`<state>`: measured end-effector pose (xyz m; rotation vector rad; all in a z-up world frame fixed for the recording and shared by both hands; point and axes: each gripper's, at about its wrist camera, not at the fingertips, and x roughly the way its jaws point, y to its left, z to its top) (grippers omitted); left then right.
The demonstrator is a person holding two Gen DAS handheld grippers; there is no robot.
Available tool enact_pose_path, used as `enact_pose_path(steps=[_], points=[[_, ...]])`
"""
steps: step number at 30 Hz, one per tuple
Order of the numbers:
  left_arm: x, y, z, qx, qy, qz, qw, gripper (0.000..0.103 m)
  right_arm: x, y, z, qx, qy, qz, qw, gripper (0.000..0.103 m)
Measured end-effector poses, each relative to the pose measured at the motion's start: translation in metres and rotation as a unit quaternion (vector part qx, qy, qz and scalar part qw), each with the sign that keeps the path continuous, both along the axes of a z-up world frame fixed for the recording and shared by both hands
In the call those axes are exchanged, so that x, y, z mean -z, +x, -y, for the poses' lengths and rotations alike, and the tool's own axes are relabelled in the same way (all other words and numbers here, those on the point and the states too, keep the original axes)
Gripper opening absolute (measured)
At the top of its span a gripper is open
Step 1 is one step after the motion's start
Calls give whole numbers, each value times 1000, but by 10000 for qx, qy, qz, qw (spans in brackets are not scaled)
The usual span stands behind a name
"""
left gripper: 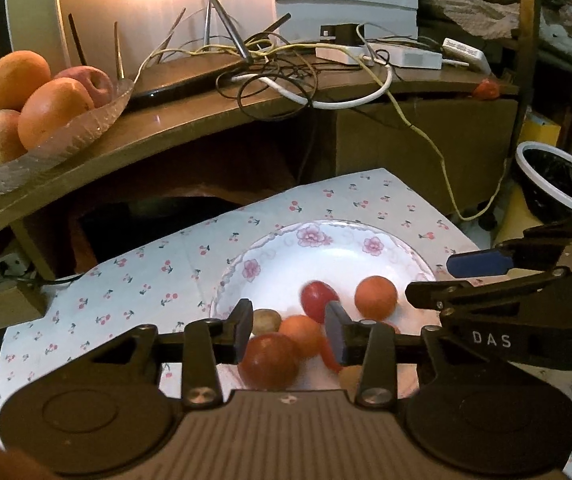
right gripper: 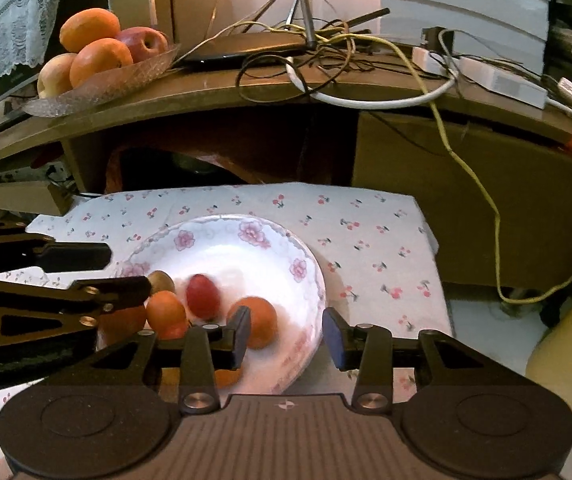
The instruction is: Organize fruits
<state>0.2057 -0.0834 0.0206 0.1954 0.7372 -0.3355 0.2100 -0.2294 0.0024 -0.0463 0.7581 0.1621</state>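
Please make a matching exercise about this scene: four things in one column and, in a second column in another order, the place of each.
Things
1. white floral plate
2. clear glass fruit dish
3. thick white cable
4. red oval fruit

Places
A. on the brown wooden shelf, left end, holding oranges and apples
B. on the cherry-print cloth
C. inside the plate, among small orange fruits
D. looping over the shelf's front edge

Pairs: 1-B, 2-A, 3-D, 4-C
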Motion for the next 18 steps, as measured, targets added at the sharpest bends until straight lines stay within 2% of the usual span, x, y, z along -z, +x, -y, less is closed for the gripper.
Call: enact_pose_path(steps=[6, 10, 18], points=[[-7, -21, 3, 21, 14, 101, 9999, 54, -4, -22, -2, 24, -6, -36, 10000, 43], [-11, -33, 0, -34, -12, 153, 9999, 58, -10, -35, -3, 44, 36, 19, 10000, 47], [-15, -54, -11, -190, -21, 173, 9997, 62, -13, -55, -6, 61, 104, 30, 9999, 47]])
